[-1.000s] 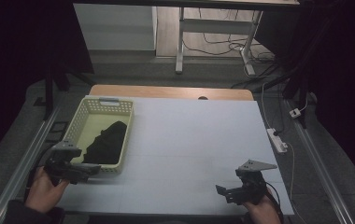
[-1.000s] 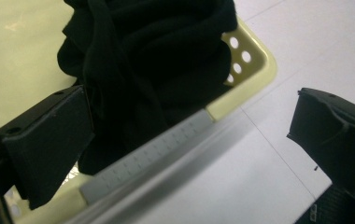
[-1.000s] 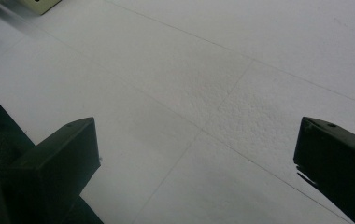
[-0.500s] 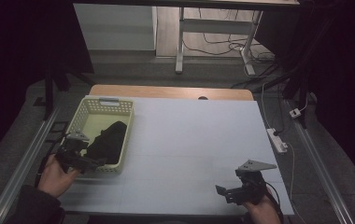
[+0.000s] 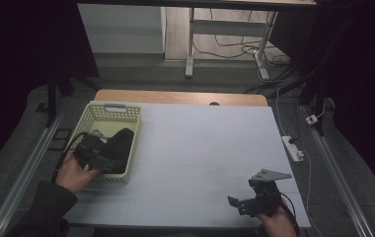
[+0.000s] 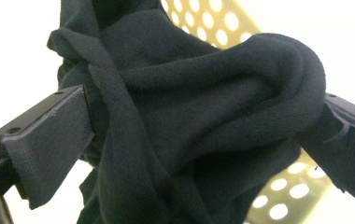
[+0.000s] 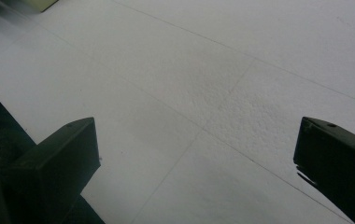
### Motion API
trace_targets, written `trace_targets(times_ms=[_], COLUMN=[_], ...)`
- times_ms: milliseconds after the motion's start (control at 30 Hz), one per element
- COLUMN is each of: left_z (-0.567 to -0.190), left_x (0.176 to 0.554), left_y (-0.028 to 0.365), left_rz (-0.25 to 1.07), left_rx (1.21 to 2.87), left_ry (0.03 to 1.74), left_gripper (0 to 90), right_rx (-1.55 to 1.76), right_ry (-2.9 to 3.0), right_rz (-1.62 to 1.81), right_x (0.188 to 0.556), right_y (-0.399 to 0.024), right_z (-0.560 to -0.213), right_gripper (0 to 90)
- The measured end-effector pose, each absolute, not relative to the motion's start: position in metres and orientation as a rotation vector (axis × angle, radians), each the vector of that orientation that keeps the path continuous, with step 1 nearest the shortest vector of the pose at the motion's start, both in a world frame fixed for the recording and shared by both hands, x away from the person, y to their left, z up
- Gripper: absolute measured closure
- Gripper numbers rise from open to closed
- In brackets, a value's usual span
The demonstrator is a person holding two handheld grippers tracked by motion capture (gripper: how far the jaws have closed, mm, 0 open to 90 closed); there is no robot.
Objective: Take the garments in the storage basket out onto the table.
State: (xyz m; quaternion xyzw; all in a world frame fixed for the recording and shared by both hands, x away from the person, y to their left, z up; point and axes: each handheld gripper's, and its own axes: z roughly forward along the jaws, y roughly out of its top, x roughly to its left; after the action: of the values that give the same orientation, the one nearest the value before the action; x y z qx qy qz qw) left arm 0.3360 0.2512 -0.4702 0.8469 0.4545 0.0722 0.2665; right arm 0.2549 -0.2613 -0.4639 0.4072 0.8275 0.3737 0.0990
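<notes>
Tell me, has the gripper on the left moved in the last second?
Yes. The left gripper has moved forward and rightward over the yellow basket's near rim, and its jaws now flank the black cloth.

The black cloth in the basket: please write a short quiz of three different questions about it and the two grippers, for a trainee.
1. True or false: the black cloth lies between the fingers of the left gripper.
2. Where does the cloth sit? A) on the bare table B) in the yellow basket C) on the floor
3. Fill in: the right gripper is open over the white ____.

Key: 1 true; 2 B; 3 table.
</notes>
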Motion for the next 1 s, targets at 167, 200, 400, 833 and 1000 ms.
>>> trace_targets(times_ms=[167, 200, 400, 833, 1000], left_z=[-0.476, -0.477, -0.482, -0.486, -0.486], left_x=[0.347, 0.349, 0.359, 0.359, 0.359], left_y=[0.246, 0.245, 0.242, 0.238, 0.243], left_rz=[0.167, 0.165, 0.099, 0.11, 0.058], left_rx=[2.35, 2.361, 2.422, 2.491, 2.43], left_ry=[1.244, 1.25, 1.326, 1.361, 1.391], left_gripper=[0.0, 0.0, 0.1, 37.4, 53.5], right_rx=[1.204, 1.204, 1.203, 1.194, 1.193], right_ry=[2.449, 2.449, 2.452, 2.457, 2.458], right_rz=[1.104, 1.104, 1.102, 1.095, 1.09], right_x=[0.255, 0.255, 0.255, 0.255, 0.255], right_y=[-0.261, -0.261, -0.261, -0.26, -0.26], right_z=[-0.464, -0.464, -0.464, -0.464, -0.464], right_gripper=[0.2, 0.2, 0.3, 0.4, 0.5])
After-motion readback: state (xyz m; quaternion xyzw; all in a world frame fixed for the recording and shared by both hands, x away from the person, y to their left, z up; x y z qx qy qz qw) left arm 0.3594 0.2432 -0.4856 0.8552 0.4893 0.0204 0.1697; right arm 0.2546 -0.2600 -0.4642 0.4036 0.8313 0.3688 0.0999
